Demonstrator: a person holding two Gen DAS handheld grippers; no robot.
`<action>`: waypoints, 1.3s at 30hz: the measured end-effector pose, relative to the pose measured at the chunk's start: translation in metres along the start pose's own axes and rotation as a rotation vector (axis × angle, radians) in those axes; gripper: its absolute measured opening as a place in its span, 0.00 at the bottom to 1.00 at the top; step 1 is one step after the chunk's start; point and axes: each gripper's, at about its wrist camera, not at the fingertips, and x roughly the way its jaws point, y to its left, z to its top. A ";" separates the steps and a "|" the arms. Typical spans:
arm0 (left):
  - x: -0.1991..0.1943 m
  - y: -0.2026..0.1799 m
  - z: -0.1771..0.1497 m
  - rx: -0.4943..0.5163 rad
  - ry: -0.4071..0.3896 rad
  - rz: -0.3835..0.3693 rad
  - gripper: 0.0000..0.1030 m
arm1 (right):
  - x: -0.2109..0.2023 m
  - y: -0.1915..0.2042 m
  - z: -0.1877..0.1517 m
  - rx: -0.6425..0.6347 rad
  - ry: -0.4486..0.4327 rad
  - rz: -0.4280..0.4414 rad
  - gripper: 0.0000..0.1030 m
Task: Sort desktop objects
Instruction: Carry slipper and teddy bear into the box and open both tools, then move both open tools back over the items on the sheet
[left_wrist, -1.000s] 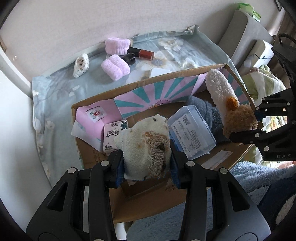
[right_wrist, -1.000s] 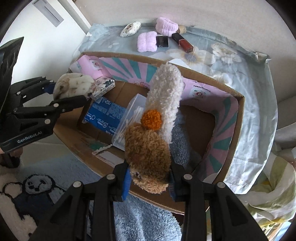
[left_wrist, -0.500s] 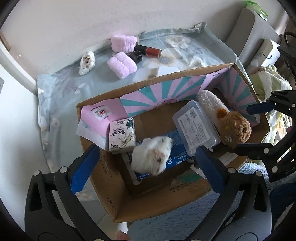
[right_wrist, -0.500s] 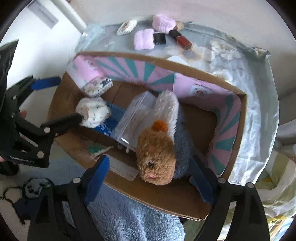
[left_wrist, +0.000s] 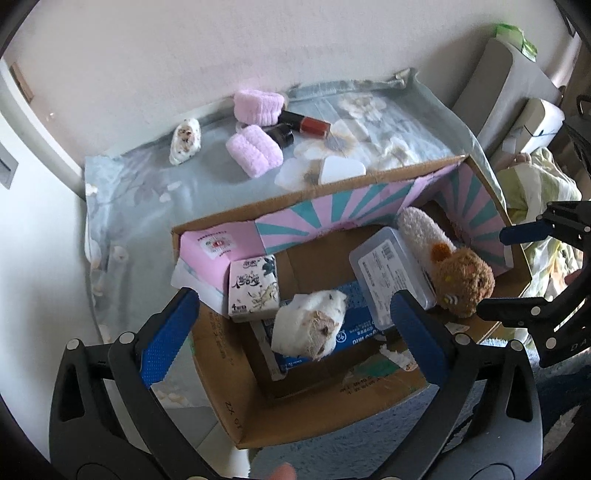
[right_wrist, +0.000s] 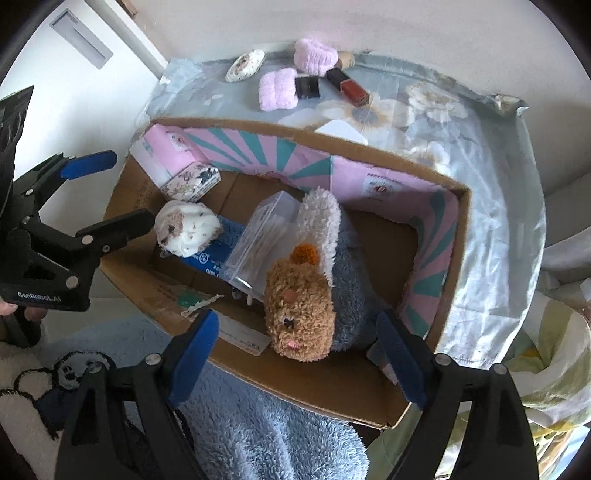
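A cardboard box (left_wrist: 295, 417) (right_wrist: 332, 384) with a pink and teal inner lining sits at the near edge of the table. A white hamster plush (left_wrist: 310, 325) (right_wrist: 184, 229) lies loose inside it on a blue pack. My left gripper (left_wrist: 292, 294) (right_wrist: 133, 188) hangs wide open above that plush, its pads apart from it. A brown plush with a white fluffy body (left_wrist: 461, 280) (right_wrist: 299, 314) rests in the box's right part on a grey-blue plush. Over it my right gripper (right_wrist: 296, 314) (left_wrist: 491, 271) is open, touching nothing.
The box also holds a pink tissue pack (left_wrist: 218, 254), a small flowered pack (left_wrist: 253, 288) and a clear plastic case (left_wrist: 391, 273). Behind it on the flowered cloth lie two pink fluffy bands (left_wrist: 255, 155), a red bottle (left_wrist: 314, 124) and a speckled white plush (left_wrist: 184, 142). A blue rug (right_wrist: 266, 428) lies below.
Both grippers went from shut to wide open. The white hamster plush and the brown plush dropped out of the jaws and now lie in the box.
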 end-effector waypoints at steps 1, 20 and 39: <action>-0.001 0.001 0.001 -0.003 -0.006 -0.007 1.00 | 0.000 0.000 0.001 0.005 0.002 0.000 0.83; -0.042 0.061 0.067 0.032 -0.125 0.042 1.00 | -0.054 0.001 0.066 -0.102 -0.158 -0.080 0.83; 0.166 0.166 0.166 -0.076 -0.007 0.065 0.87 | 0.115 -0.063 0.223 -0.245 -0.001 -0.156 0.72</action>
